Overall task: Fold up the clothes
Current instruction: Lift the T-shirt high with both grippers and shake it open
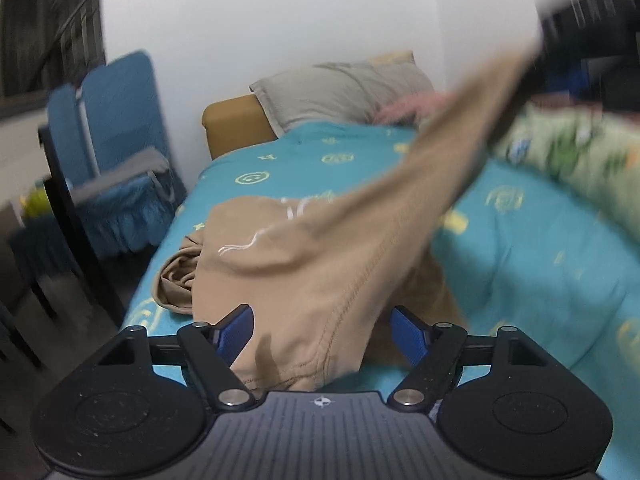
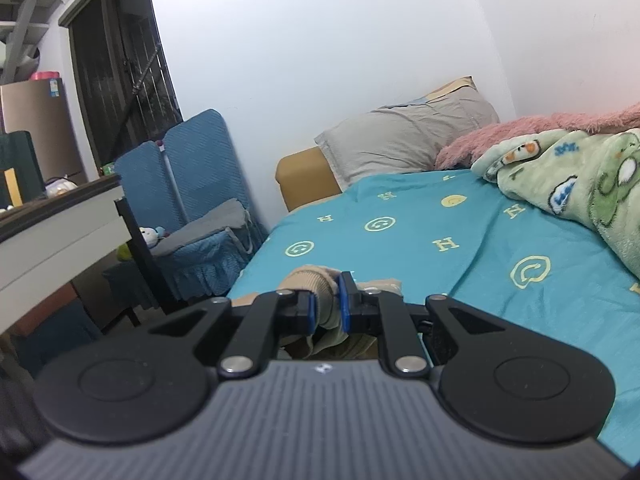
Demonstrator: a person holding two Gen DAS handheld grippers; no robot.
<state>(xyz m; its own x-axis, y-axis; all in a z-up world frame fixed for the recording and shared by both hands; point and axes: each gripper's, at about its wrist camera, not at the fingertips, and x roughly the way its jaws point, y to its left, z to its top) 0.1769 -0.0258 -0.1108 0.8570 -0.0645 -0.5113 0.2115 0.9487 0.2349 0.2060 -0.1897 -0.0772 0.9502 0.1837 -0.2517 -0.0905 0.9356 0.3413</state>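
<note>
The left gripper [image 1: 322, 330] stands wide, its blue pads [image 1: 236, 332] apart, with a seamed corner of the tan garment [image 1: 304, 276] lying loose between them; the pads do not press it. Ahead of it the garment is heaped on the teal sheet [image 1: 520, 264], and one strip rises, blurred, up to the right. The right gripper [image 2: 326, 306] is clamped narrow on a ribbed tan cuff [image 2: 316, 284], held above the sheet [image 2: 420, 240]. Beyond are a grey pillow [image 2: 404, 140], to the right a green blanket [image 2: 580, 176], and to the left a blue chair [image 2: 188, 184].
</note>
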